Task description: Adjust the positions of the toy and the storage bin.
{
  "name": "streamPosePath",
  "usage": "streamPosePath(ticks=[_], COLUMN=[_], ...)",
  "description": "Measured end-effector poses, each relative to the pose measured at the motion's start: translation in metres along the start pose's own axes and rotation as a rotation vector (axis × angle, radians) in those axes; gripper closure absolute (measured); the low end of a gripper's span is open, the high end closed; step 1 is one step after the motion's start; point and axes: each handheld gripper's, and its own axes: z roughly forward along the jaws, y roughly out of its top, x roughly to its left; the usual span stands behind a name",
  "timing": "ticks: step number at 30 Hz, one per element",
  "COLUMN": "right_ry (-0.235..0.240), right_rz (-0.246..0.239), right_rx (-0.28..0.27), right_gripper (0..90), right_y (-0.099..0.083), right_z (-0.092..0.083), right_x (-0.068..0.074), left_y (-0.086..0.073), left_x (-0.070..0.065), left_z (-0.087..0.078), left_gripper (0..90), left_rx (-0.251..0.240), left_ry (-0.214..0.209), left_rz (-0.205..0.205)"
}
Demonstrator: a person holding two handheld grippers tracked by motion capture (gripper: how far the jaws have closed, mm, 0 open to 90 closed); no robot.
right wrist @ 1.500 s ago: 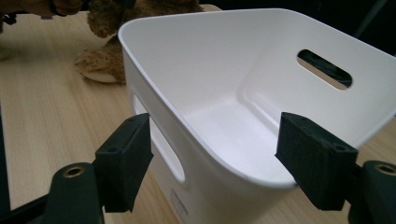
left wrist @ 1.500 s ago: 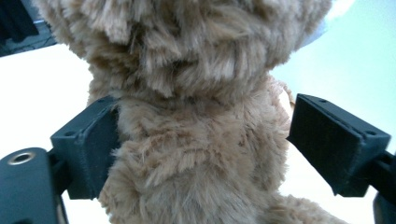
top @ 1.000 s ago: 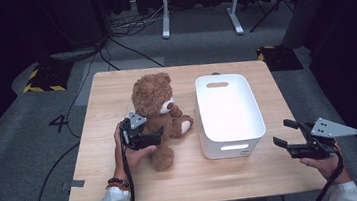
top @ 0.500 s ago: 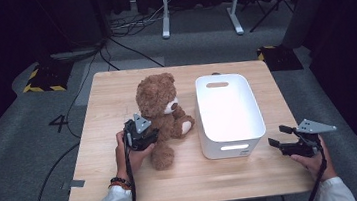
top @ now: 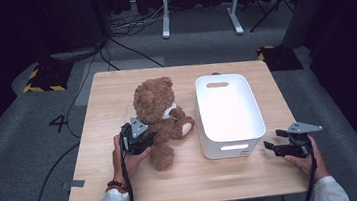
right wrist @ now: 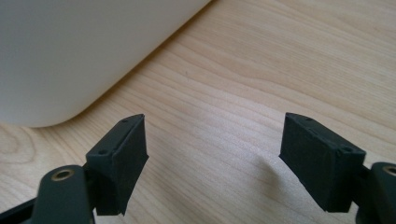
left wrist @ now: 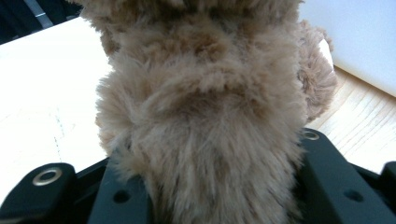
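Around us the room is dark, with grey carpet, black cables trailing over the floor and a white metal frame standing at the back; in the middle is the table [top: 126, 196], a pale wooden top with fine straight grain and rounded corners. Compared with a second ago, we see the left hand-held gripper [top: 139, 140] in much the same place at the teddy bear [top: 160, 115], but its jaws have just been closing and now press into the toy's plush body, the long tan-brown fur bulging out between and over the black jaws in the left gripper view. The bear sits upright in the middle of the table, just left of the tub [top: 231, 147], with its near leg stretched toward us; its head is round, its muzzle and paw pads a lighter cream. The right hand-held gripper [top: 277, 143] has come lower than it was, now close over the table's near right part beside the tub's near corner, and its jaws stand wide apart with nothing between them, only bare wood beneath. The tub is smooth white plastic, rectangular with softly rounded corners and a slot handle cut in its far end. The jaw pads are matt black blocks with bevelled ends.
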Motion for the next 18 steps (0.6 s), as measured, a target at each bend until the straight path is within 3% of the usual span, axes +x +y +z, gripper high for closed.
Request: streamPosePath(ticks=[9, 18], right_ry=[-0.018, -0.035], right_rz=[0.000, 0.005], right_rx=[0.046, 0.049], right_gripper=[22.8, 21.2], right_y=[-0.0006, -0.0005], right_z=[0.0074, 0.0079], right_x=[0.0020, 0.0024], left_y=[-0.0019, -0.0031], left_x=[0.0018, 0.0035], left_z=[0.0002, 0.0011], left_gripper=[59.6, 58.9], left_rx=[-0.014, -0.023], left_ry=[-0.010, -0.014], left_rz=[-0.008, -0.014])
